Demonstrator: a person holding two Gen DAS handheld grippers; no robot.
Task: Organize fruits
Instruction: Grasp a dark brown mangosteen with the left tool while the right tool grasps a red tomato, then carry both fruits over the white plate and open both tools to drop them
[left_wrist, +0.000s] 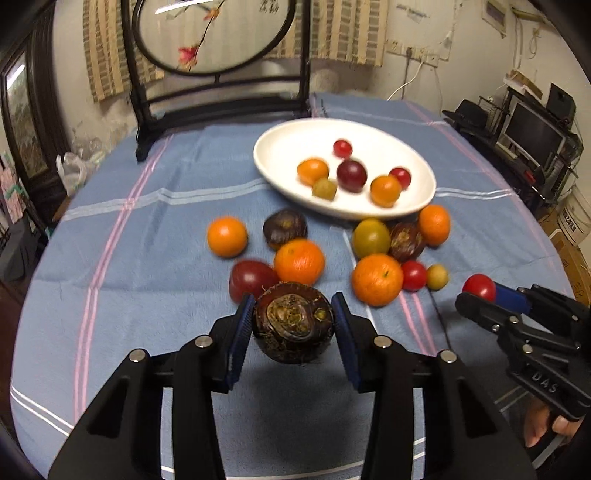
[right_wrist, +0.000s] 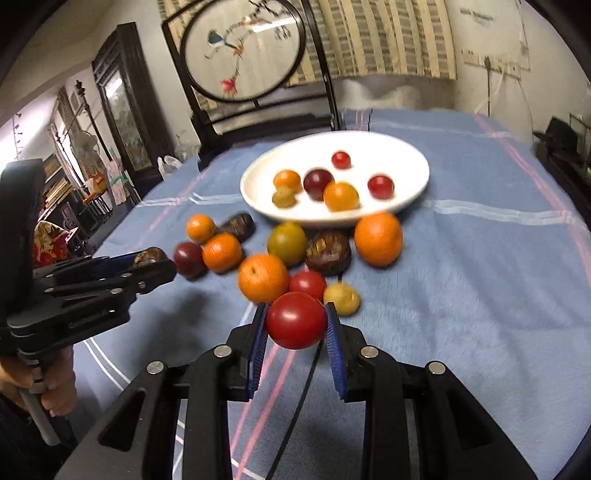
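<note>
Blue checked cloth covers the desk (left_wrist: 122, 258). At lower centre of the left wrist view, the left gripper (left_wrist: 294, 323) pinches a dark water chestnut (left_wrist: 293, 322); the right gripper (right_wrist: 296, 322) pinches a red tomato (right_wrist: 295, 320), both clear of the cloth. Loose fruits crowd below the white plate (left_wrist: 280, 147) at upper centre. Round skins could slip out, and a drop might scatter that pile.
</note>
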